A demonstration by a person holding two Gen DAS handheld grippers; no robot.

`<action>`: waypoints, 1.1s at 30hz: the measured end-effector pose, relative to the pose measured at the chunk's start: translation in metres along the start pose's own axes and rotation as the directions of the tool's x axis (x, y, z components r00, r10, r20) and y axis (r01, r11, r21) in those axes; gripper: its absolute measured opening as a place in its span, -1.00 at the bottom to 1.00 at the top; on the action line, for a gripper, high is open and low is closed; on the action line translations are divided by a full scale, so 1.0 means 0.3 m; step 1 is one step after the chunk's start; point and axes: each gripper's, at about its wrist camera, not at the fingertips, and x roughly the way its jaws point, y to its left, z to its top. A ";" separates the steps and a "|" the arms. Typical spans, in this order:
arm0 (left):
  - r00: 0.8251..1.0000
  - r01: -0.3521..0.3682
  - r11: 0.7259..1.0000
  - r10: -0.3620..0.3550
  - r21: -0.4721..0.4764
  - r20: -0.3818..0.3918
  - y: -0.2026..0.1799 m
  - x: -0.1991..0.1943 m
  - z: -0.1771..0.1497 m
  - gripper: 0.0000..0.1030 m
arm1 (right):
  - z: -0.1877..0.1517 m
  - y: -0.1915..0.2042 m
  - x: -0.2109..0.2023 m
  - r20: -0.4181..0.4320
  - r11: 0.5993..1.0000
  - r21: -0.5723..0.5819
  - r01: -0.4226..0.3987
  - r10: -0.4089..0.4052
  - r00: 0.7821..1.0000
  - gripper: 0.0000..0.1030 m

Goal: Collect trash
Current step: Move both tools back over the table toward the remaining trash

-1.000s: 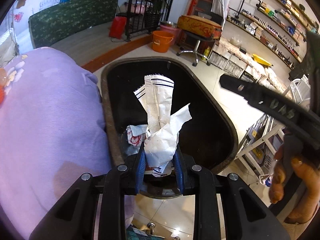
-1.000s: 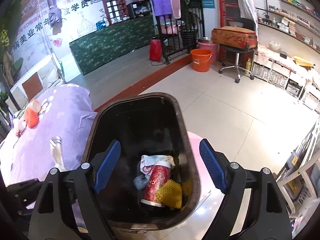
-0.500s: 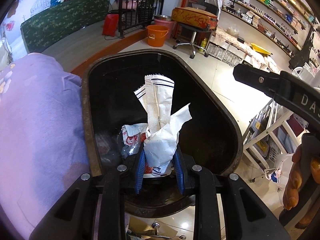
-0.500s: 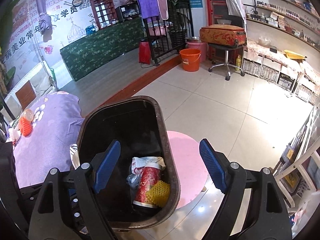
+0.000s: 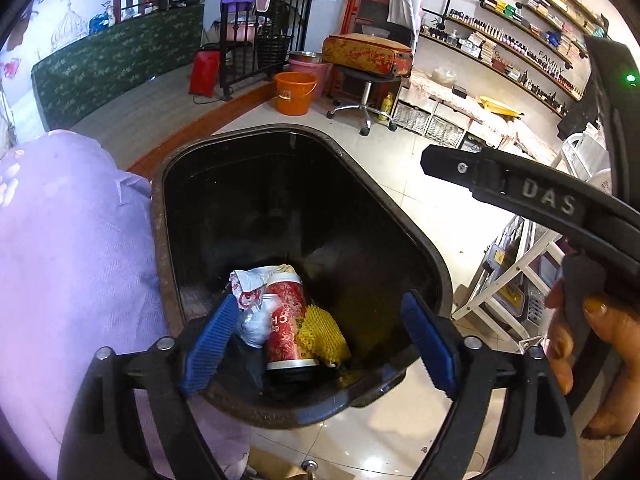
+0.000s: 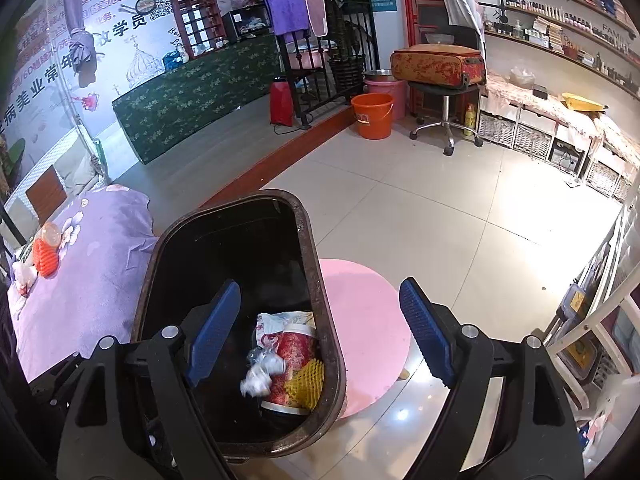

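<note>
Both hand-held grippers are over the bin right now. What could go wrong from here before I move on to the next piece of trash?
1. The left hand-held gripper has just opened, and the crumpled white wrapper looks blurred, as if in mid-fall; pulling away hastily could snag it.
2. The right hand-held gripper hangs open close to the bin; swinging either could knock the rim.
3. An orange mesh item remains on the purple cloth, easy to miss.

Black left gripper (image 5: pixel 320 336) with 2 ribbed blue pads (image 5: pixel 210 346), silver screws, "DAS" lettering.

Orange bucket (image 6: pixel 372 116) beside a stool (image 6: pixel 440 92); pink, perhaps round, mat (image 6: pixel 360 332) on tiles
</note>
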 end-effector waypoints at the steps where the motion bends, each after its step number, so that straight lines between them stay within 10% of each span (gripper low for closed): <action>1: 1.000 0.001 1.000 -0.001 -0.004 0.003 0.004 -0.007 -0.003 0.65 | 0.001 0.000 -0.001 0.002 1.000 0.000 0.002 -0.002 1.000 0.63; 20: 0.986 -0.124 0.984 0.137 -0.131 0.095 0.207 -0.238 -0.100 0.82 | -0.018 0.200 -0.012 -0.001 0.981 -0.097 -0.165 0.166 0.986 0.77; 33: 0.937 -0.300 0.904 0.340 -0.305 0.086 0.485 -0.407 -0.199 0.83 | -0.071 0.487 0.000 -0.083 0.915 -0.233 -0.329 0.318 0.944 0.77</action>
